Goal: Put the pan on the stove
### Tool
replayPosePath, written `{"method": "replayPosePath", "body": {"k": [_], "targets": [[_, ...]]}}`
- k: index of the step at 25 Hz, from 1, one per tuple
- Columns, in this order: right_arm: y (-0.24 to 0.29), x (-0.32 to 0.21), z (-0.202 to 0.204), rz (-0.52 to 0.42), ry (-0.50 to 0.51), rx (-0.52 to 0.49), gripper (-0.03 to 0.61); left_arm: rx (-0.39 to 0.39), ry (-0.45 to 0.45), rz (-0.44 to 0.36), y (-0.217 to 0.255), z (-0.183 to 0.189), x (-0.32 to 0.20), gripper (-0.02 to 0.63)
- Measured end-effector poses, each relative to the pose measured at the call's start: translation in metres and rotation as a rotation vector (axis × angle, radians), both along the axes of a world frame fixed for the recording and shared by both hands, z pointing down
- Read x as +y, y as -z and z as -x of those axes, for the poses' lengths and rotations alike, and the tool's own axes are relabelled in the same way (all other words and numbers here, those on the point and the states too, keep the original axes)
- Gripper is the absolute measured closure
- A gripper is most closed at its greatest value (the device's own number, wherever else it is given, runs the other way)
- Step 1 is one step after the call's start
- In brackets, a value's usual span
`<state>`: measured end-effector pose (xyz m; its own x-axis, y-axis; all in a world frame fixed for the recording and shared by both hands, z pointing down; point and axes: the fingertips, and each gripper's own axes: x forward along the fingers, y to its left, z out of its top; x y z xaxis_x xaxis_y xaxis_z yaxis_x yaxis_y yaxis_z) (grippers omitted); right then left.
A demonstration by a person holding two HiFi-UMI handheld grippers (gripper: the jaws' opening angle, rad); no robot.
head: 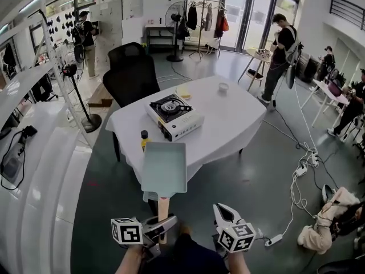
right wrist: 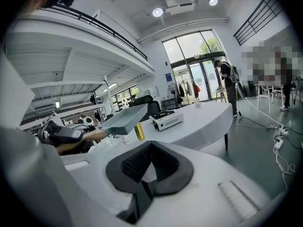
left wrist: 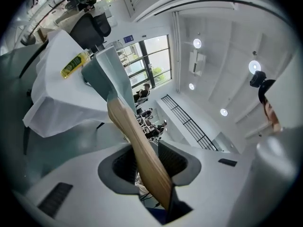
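Room: large bright hall with a glossy grey floor [head: 251, 181], glass doors at the back and several people standing or sitting round the sides
Surface: table [head: 228, 119] under a white cloth, with a black office chair [head: 130, 73] at its far left edge
On the table: portable gas stove [head: 174, 117] near the left edge, burner bare; yellow bottle [head: 144, 140] at the near left corner; small bowl [head: 223, 87] close to the far edge
Pan: square grey-green pan [head: 164, 167], held in the air at the table's near edge, open side up and roughly level, not yet over the stove
Left gripper: left gripper [head: 164, 226] is clenched on the pan's wooden handle [head: 163, 207] near its end, so the pan rides out ahead toward the table
Right gripper: right gripper [head: 223, 211] has its jaws closed together on nothing and sits beside the left one, probably spare for this carry
Why this grip: holding far back on the handle should keep the jaws away from the burner at set-down, though the long reach may let the pan droop
Stage: carrying; the pan must yet cross to the burner and come down centred
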<state>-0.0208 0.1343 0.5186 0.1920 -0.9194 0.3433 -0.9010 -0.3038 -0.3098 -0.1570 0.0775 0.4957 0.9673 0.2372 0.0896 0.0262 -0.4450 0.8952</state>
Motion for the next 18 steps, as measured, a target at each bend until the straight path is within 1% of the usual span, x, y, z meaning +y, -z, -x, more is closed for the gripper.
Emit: {"method": "replayPosePath", "body": {"k": [6,10,18], "targets": [[0.009,-0.034,-0.046,-0.023,0.003,0.004,0.577,0.012,0.010,-0.011,0.009,-0.047,-0.034,0.486],[0.007,-0.051,-0.067,-0.020,0.005,0.000,0.577,0.024,0.006,-0.005,0.012,-0.069,-0.049,0.486],[-0.007,-0.076,-0.104,-0.006,0.023,-0.008,0.578,0.007,0.012,0.004,-0.001,-0.109,-0.072,0.485]]}}
